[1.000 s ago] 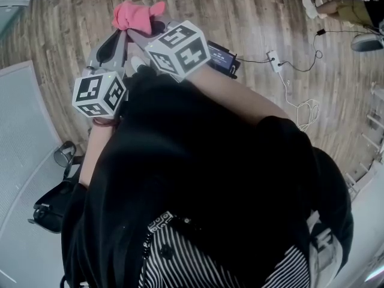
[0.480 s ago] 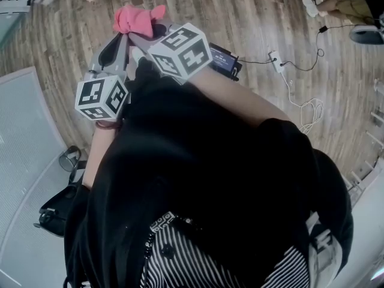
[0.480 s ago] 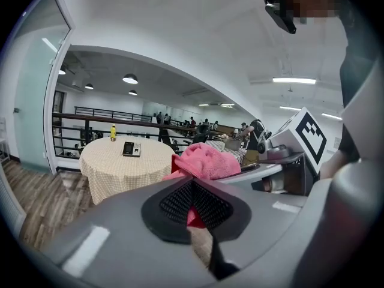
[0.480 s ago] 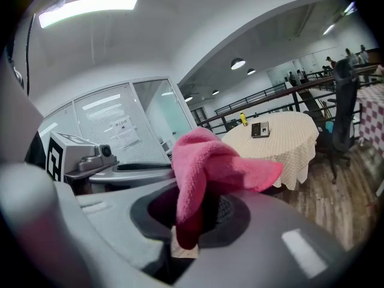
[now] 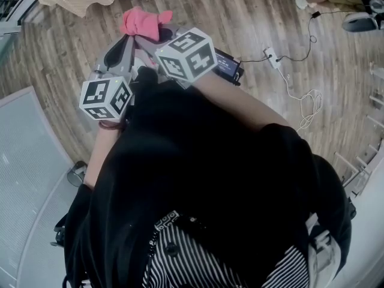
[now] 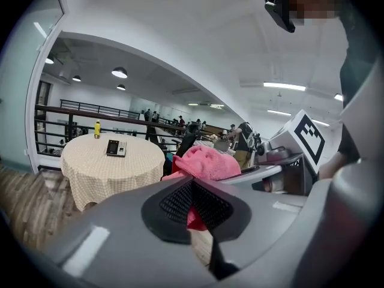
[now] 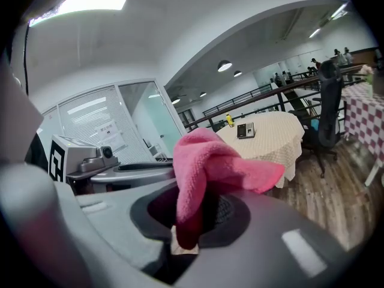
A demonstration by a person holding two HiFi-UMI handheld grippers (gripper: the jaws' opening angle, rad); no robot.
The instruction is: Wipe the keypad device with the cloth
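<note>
The right tongs [image 7: 198, 206] are clamped on the pink cloth [image 7: 207, 161], which bunches above the pads with one corner sticking out to the right. The left tongs [image 6: 193, 188] are closed too, with a fold of the same cloth pinched between their mesh pads. The person holds both tools close together in front of the chest, tips meeting at the cloth. The keypad device [image 6: 116, 147] lies flat on a round desk [image 6: 108, 173] under a checked tablecloth, well apart from the tongs, with a yellow bottle [image 6: 96, 129] standing near it.
</note>
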